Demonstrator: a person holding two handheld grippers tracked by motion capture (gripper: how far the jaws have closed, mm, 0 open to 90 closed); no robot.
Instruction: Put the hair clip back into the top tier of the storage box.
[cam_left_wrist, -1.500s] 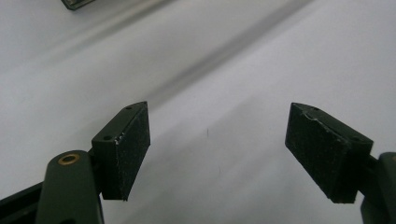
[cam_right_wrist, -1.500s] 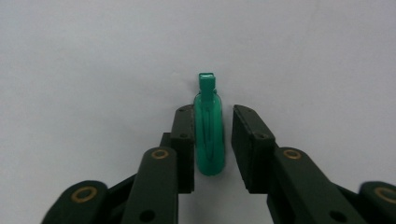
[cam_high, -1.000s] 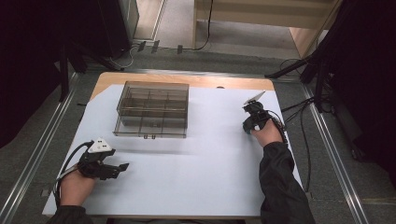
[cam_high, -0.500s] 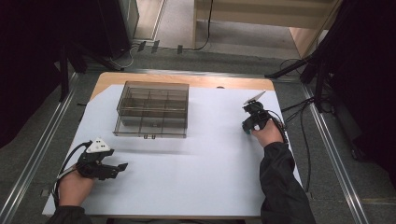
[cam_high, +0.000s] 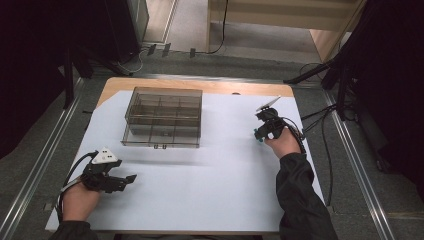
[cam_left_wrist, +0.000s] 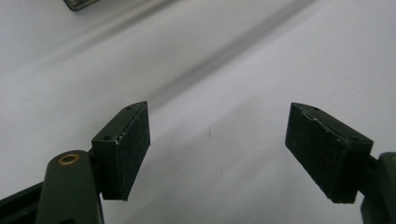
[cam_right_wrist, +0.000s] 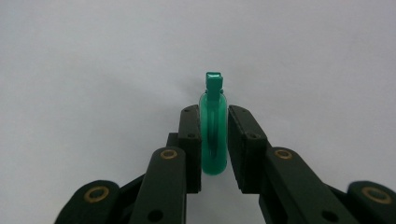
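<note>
Right gripper (cam_right_wrist: 214, 140) pinching a green clip (cam_right_wrist: 214, 135), well right of the box (cam_high: 163, 118), left gripper (cam_left_wrist: 224, 154) jaws spread wide, near the box's front-left corner

1. Evenly lit from above across the pale counter (cam_high: 210, 185) in the high view; dim, near black beyond its left and right edges.
2. Soft, faint shadow under the clear box (cam_high: 163, 118) toward the counter's near edge; small dark shadows beneath each hand.
3. No harsh glare; only a mild sheen on the box's lid.
4. Slightly soft and grainy overall, with fine detail lost in the dark surroundings.
5. Left gripper view: bright, washed-out white surface crossed by a blurred diagonal shadow band; left claw (cam_left_wrist: 217, 161) pads sharp, background out of focus.
6. Right gripper view: flat grey light darkening toward the corners; right claw (cam_right_wrist: 215, 140) and green clip (cam_right_wrist: 214, 135) in focus, slight gloss on the plastic.
</note>
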